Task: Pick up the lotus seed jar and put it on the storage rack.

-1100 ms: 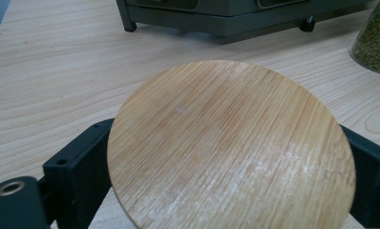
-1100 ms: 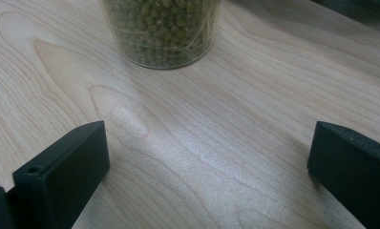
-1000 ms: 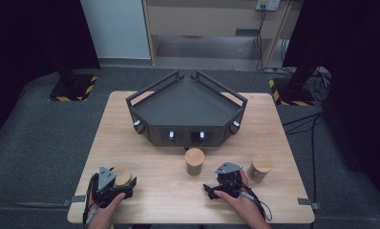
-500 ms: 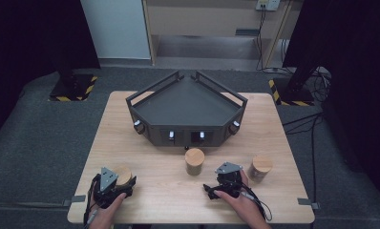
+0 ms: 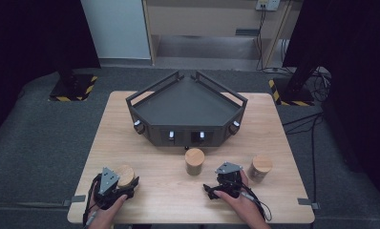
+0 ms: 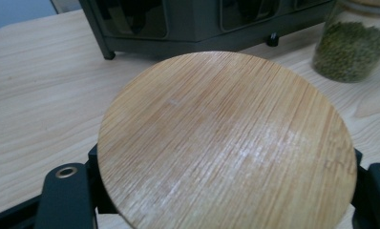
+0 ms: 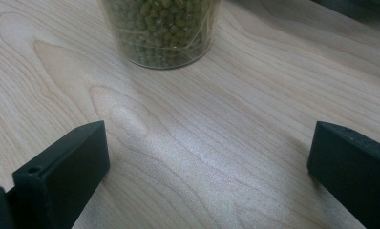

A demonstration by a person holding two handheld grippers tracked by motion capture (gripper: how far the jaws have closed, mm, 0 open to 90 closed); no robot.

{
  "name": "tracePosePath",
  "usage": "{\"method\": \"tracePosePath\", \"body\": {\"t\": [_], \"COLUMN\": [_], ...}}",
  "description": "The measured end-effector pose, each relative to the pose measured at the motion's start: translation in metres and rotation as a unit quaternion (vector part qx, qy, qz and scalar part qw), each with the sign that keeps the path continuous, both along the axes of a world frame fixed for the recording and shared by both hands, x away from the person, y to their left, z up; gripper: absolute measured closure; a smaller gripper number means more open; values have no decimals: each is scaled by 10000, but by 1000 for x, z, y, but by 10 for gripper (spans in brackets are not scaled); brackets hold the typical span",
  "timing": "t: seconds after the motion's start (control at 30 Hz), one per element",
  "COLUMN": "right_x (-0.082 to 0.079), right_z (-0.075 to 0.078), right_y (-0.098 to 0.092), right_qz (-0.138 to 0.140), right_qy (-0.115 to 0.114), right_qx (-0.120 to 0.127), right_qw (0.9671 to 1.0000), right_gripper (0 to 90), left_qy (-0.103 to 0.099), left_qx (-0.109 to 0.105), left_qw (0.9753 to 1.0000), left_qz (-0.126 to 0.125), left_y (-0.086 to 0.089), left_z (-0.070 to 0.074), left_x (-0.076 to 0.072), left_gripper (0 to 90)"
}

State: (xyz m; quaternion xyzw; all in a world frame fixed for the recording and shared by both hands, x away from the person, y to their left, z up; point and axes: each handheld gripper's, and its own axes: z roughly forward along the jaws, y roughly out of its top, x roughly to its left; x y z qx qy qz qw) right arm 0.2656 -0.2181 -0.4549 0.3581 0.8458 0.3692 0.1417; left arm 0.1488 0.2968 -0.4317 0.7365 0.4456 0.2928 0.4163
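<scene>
Upright bamboo-lidded jar [image 5: 124,174] between fingers [image 6: 64,191]

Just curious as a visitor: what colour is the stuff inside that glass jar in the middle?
Olive green, like small dried beans; the jar shows it best in the right gripper view.

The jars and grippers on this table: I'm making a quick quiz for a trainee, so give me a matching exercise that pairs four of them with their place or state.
Things:
1. left gripper
2. right gripper
3. middle jar
4. right-hand jar

Places or states:
A. stands in front of the dark tray, near its front knobs
B. jaws wide apart over bare table
C. stands beside the person's right hand
D. jaws on either side of a jar with a wooden lid

Pairs: 1-D, 2-B, 3-A, 4-C
</scene>
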Motion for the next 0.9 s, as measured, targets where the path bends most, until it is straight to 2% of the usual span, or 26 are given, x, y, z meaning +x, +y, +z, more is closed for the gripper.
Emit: {"method": "tracePosePath", "body": {"t": [0.1,0.6,0.9], "right_x": [0,0,0], "right_z": [0,0,0], "right_y": [0,0,0], "right_qz": [0,-1,-6], "right_qy": [1,2,1], "right_qx": [0,-1,2], "right_qw": [10000,10000,10000], "right_gripper": [4,3,3], "left_qy": [9,71,131], "left_qx": [7,28,119], "left_qw": [9999,9988,9975], "left_qz": [-123,-479,-678], "left_y": [1,6,7], "left_z": [5,14,21], "left_x": [4,25,41], "left_gripper": [244,245,245]}}
